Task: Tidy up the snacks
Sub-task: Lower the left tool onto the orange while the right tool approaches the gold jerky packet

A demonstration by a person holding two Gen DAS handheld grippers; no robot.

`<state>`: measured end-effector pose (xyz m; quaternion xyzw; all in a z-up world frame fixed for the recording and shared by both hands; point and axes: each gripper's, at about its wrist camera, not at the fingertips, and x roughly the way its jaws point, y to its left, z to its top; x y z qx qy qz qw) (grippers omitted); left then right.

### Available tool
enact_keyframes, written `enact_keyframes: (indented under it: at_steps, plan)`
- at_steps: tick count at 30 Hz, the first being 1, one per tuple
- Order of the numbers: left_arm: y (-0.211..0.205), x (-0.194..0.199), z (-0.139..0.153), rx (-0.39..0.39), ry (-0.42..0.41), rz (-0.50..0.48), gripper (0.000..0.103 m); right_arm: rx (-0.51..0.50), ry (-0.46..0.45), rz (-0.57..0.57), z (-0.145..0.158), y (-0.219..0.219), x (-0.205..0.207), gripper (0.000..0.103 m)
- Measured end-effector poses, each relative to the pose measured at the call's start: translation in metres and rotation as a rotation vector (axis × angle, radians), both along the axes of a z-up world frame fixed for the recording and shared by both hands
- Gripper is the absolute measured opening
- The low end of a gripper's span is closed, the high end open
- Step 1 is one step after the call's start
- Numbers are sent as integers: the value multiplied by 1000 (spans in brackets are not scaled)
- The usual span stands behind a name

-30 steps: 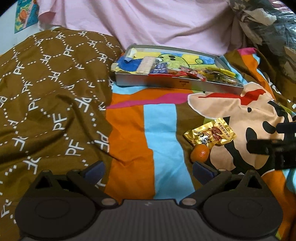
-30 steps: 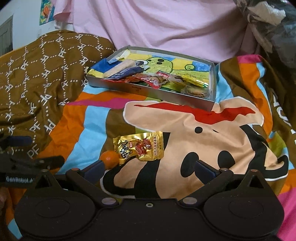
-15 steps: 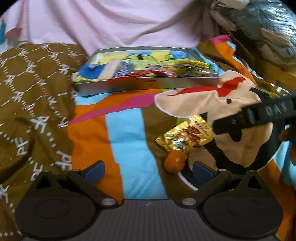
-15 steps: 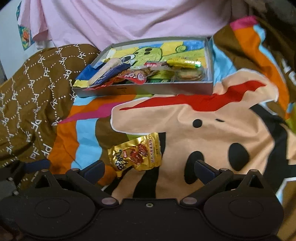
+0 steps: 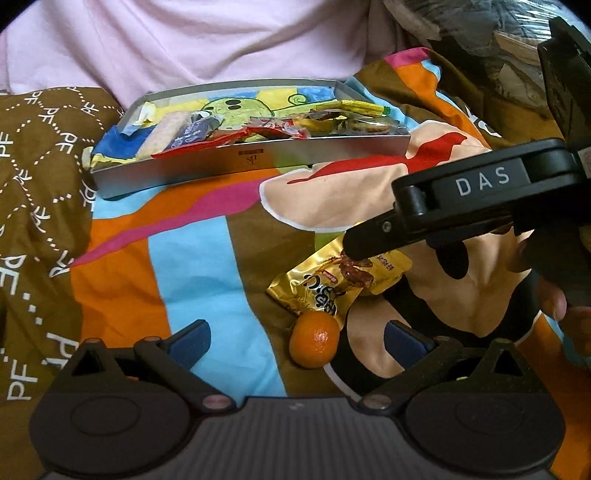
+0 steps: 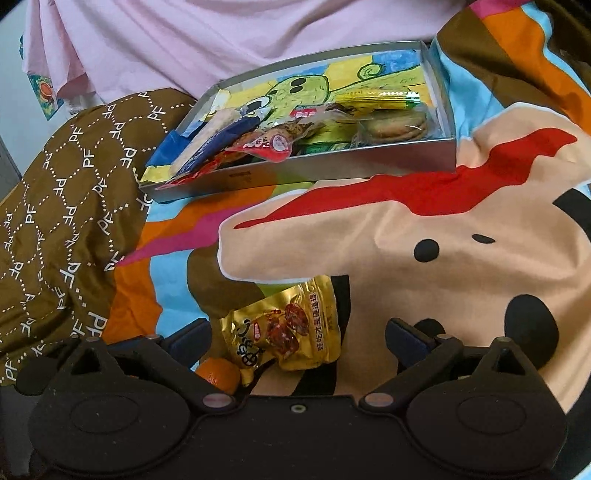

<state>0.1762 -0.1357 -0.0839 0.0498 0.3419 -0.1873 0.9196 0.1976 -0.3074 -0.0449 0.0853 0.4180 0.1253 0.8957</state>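
A grey metal tray (image 5: 251, 162) with several wrapped snacks sits at the back of the colourful bedspread. A gold snack packet (image 6: 288, 332) lies flat on the spread, between the fingers of my open right gripper (image 6: 297, 339). Nothing is pinched. A small orange (image 5: 314, 339) rests just in front of the packet (image 5: 332, 280), between the fingers of my open left gripper (image 5: 295, 339), nearer the right finger. In the right wrist view the orange (image 6: 218, 376) is half hidden behind the left finger. The right gripper's finger (image 5: 369, 243) reaches over the packet from the right.
A brown quilt with white letters (image 5: 40, 192) is bunched on the left. Pink cloth (image 5: 203, 40) hangs behind the tray. Dark plastic-wrapped bundles (image 5: 491, 33) are piled at the back right. Part of a hand (image 5: 554, 302) shows at the right edge.
Both grippers have moved forward and down. The right gripper now straddles the gold packet. The left gripper has swung right, so the orange lies between its fingers.
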Motion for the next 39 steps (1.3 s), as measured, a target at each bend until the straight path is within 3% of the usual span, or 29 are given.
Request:
enact_keyframes:
  at_steps: [6, 10, 13, 15, 16, 23, 30, 36, 39]
  plan:
    - [3, 8, -4, -34, 55, 0, 83, 16, -4, 20, -1, 1, 3, 96]
    - [4, 12, -10, -22, 104, 8, 57, 26, -19, 53, 0, 2, 5, 92]
    - [6, 14, -11, -28, 116, 9, 48, 19, -37, 87, 2, 4, 7, 92]
    - [7, 14, -11, -38, 117, 2, 35, 16, -51, 110, 2, 6, 9, 91]
    - [7, 13, -11, -39, 113, 10, 33, 15, -58, 122, 2, 8, 11, 91]
    - [23, 13, -10, -77, 120, 133, 33, -5, -61, 126, -11, 13, 27, 85]
    - [44, 8, -3, -82, 143, 251, 32, 28, 13, 120, -19, 7, 28, 57]
    - [57, -3, 3, -74, 153, 308, 32, 24, 133, 258, -21, 13, 13, 58]
    - [64, -9, 5, -82, 161, 341, 32, -30, 110, 336, -14, 21, -3, 59]
